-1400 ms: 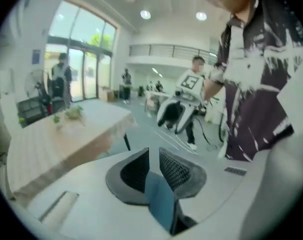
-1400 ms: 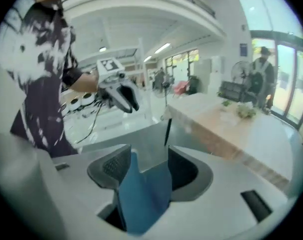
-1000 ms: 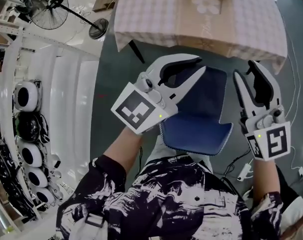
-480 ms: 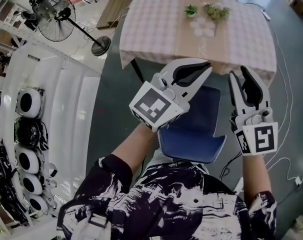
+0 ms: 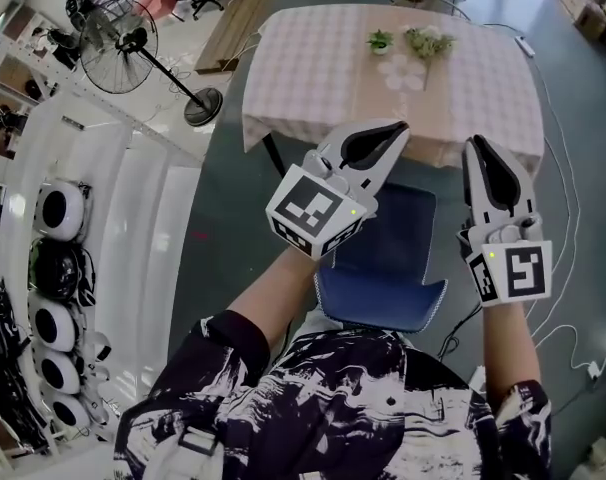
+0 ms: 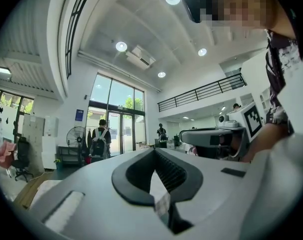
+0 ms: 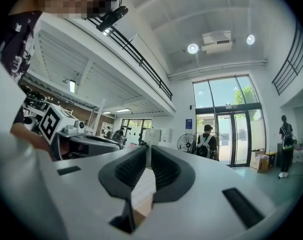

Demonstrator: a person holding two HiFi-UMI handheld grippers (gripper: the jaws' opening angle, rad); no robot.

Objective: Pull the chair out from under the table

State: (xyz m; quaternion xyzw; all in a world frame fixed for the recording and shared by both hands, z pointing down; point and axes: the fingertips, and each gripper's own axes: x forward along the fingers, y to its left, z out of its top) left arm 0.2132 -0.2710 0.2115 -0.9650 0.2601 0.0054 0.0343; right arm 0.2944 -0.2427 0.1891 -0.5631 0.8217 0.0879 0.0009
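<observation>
Big open hall, reads as lab or demo space, not home. Double-height ceiling, recessed lights (image 6: 121, 46), ceiling AC unit (image 6: 141, 57), mezzanine railing (image 6: 201, 91). Glass entrance doors (image 7: 231, 134) ahead of me, person with backpack (image 6: 99, 141) there. Head view: pedestal fan (image 5: 123, 38) at my 10 o'clock, white rack (image 5: 133, 218) of round white devices (image 5: 51, 208) at 9, check-cloth table (image 5: 313, 68) at 12, loose cables (image 5: 568, 218) on grey floor (image 5: 228, 228) at 3.

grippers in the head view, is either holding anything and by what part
Nothing is held. The white left gripper is shut and empty; the white right gripper is closing on nothing.
</observation>
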